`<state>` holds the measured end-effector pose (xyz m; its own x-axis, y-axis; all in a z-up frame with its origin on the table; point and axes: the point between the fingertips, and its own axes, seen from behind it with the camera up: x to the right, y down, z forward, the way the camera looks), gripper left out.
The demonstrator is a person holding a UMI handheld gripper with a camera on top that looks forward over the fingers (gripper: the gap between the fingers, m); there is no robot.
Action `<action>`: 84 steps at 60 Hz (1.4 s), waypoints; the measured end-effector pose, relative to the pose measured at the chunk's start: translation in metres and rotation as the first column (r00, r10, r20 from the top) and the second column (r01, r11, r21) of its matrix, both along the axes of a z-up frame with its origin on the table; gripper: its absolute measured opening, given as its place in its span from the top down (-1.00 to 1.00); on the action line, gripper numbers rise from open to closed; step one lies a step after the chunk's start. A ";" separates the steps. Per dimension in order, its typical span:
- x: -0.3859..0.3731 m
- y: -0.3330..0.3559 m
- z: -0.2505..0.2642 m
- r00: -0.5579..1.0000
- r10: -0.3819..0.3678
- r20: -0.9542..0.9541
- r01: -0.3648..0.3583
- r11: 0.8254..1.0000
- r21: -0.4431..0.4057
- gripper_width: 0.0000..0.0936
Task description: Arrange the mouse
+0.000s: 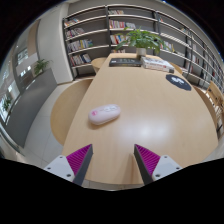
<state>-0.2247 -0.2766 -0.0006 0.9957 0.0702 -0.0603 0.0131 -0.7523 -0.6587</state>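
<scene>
Wooden worktop (150, 125) with bookshelves (95, 30) far behind. White mouse (104, 114) lies ahead of the gripper (113, 158), slightly left. Gripper wide open, holding nothing.

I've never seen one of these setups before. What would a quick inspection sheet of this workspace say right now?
Surface: a light wooden table with a rounded end, mostly bare near the fingers.
Job's things: a white mouse lies on the table, ahead of the fingers and apart from them; a dark round mouse mat sits farther back.
Clutter: a potted plant, a keyboard and some papers at the far end.
Grippers: the gripper is open, nothing between its pink pads.
Cables: nothing seen.
Surroundings: bookshelves behind the table, a grey floor beside it.
</scene>
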 end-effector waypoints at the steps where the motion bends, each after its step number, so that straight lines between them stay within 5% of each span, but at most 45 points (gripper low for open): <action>1: -0.006 0.004 -0.002 1.000 0.004 -0.002 -0.004 1.000 -0.002 -0.81; 27: -0.071 0.140 -0.014 0.999 0.020 0.044 -0.020 1.000 -0.001 -0.70; 37: -0.070 0.163 -0.018 0.998 0.014 0.054 -0.013 0.999 -0.032 -0.07; 58: -0.057 0.163 -0.015 0.998 0.036 0.055 -0.029 0.990 -0.137 0.28; 73: 0.015 0.248 0.101 0.998 0.031 0.062 -0.036 0.996 0.081 0.28; 84: 0.138 0.359 0.248 0.991 -0.030 0.130 -0.016 0.940 0.340 0.28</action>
<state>-0.0870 0.0821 0.2472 0.9937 0.0562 0.0972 0.1122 -0.4843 -0.8677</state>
